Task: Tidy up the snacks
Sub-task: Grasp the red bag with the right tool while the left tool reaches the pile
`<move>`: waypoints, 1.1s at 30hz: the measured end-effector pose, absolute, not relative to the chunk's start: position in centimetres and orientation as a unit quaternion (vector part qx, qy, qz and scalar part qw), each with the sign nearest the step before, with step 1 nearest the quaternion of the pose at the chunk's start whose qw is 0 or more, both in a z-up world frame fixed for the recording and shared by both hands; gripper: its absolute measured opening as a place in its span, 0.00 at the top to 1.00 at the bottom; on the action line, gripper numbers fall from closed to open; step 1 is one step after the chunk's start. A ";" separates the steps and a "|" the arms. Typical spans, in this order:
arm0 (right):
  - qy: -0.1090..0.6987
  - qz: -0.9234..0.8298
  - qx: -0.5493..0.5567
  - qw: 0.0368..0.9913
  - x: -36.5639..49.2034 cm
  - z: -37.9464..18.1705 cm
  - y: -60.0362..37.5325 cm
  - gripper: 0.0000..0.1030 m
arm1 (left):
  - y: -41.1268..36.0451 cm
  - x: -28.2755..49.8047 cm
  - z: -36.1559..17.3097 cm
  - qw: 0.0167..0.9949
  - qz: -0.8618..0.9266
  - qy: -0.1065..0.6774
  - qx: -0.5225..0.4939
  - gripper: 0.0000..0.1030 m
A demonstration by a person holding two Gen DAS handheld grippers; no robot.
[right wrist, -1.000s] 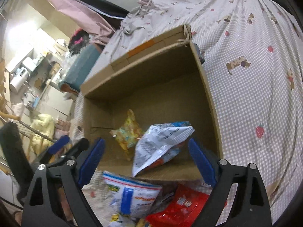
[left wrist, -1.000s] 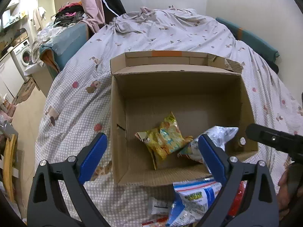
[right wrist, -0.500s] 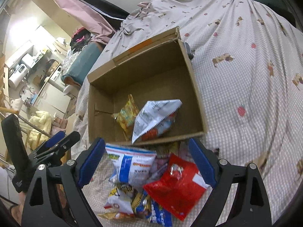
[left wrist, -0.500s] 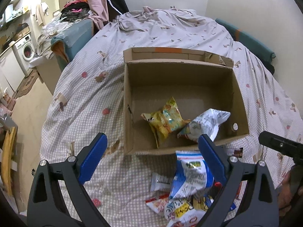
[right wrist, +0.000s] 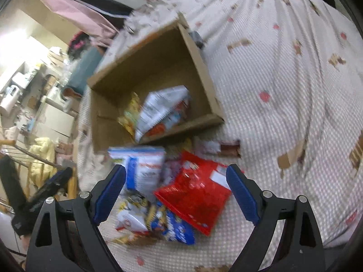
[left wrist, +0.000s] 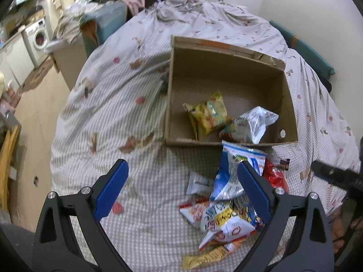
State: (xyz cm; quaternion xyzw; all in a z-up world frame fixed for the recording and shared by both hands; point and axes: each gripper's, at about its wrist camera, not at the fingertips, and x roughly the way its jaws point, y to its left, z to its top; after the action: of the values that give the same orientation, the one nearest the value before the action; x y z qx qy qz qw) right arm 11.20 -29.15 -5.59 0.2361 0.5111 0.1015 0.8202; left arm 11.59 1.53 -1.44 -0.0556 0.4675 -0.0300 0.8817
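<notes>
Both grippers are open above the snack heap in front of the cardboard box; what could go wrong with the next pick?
1. The packets overlap: the red bag lies on the blue packet, so closing on it may drag a neighbour along.
2. The right gripper spans both the red bag and the blue-and-white bag, so it might pinch two.
3. The soft bedspread could bunch into the jaws.

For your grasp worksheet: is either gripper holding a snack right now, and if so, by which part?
Nothing is held. The left gripper and right gripper both stand open and empty above the loose snack pile in front of the cardboard box.
</notes>
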 end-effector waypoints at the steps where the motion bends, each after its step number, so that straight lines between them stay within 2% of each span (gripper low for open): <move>1: 0.521 0.097 0.234 0.815 11.3 -6.0 -29.1 0.11 | 1.8 11.4 -1.6 0.878 -0.028 0.474 -0.061 0.08; 8: 0.606 0.072 0.325 0.722 12.4 -12.5 -29.8 0.10 | 2.3 10.6 -3.1 0.857 -0.022 0.508 -0.085 0.08; 10: 0.616 0.055 0.336 0.710 12.8 -13.7 -29.9 0.09 | 2.2 10.5 -3.1 0.858 -0.023 0.506 -0.081 0.08; 11: 0.619 0.048 0.340 0.706 13.0 -14.1 -29.9 0.05 | 2.1 10.4 -3.1 0.860 -0.023 0.504 -0.077 0.08; 12: 0.623 0.040 0.342 0.702 13.3 -14.6 -29.9 0.02 | 2.0 10.4 -3.1 0.861 -0.022 0.503 -0.075 0.08; 17: 0.643 0.028 0.355 0.678 14.4 -16.5 -29.5 0.02 | 2.1 10.8 -3.5 0.855 -0.018 0.512 -0.085 0.08; 24: 0.661 0.014 0.317 0.680 15.2 -18.0 -28.0 0.01 | 1.3 11.0 -4.8 0.844 -0.020 0.530 -0.074 0.08; 25: 0.662 0.017 0.309 0.683 15.2 -18.0 -27.8 0.03 | 1.1 11.0 -5.0 0.842 -0.022 0.534 -0.073 0.07; 27: 0.660 0.028 0.281 0.696 15.3 -17.4 -27.2 0.23 | 0.6 10.9 -5.6 0.835 -0.030 0.545 -0.072 0.08; 28: 0.660 0.035 0.274 0.699 15.2 -17.1 -27.1 0.27 | 0.3 10.9 -5.9 0.832 -0.034 0.550 -0.071 0.08; 30: 0.657 0.040 0.273 0.702 14.6 -16.7 -27.1 0.43 | -0.4 10.8 -6.7 0.824 -0.041 0.562 -0.064 0.08; 33: 0.646 0.043 0.277 0.710 13.6 -15.9 -28.3 0.49 | -1.1 10.9 -8.2 0.807 -0.049 0.585 -0.072 0.08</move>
State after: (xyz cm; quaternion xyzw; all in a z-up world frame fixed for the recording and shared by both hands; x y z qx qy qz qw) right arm 13.56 -28.28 -15.90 0.2773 0.6458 0.0426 0.7101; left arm 10.93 -1.08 -8.16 -0.0725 0.5846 -0.0494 0.8066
